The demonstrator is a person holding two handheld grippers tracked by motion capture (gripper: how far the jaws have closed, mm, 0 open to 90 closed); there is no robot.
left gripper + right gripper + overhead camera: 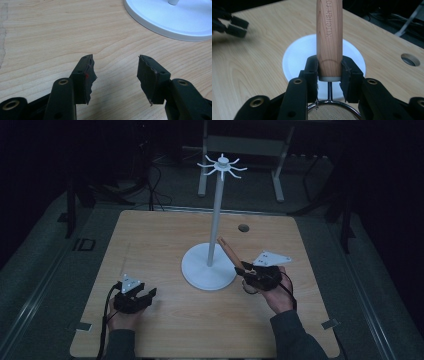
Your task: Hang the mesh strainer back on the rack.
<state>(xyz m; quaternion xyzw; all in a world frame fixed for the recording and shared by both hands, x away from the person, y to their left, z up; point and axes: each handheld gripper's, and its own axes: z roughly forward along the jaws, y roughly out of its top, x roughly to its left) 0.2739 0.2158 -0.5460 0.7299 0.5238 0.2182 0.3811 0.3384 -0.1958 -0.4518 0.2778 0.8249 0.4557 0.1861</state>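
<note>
Strainer handle pinched beside the white stand

High view: the right gripper grips a wooden handle near the desk's right edge, just beside the round base of the white stand. The left gripper rests near the front left corner.

Left gripper view: its jaws are spread over bare wood.

Right gripper view: both pads pinch the handle; the strainer's mesh sits below.

left gripper: black jaws with torn black pads, brass-ringed screw holes, one small red mark
right gripper: black jaws, same brass-ringed holes
top plates: grey, three-cornered
cables: black
sleeves: dark grey-green
</note>
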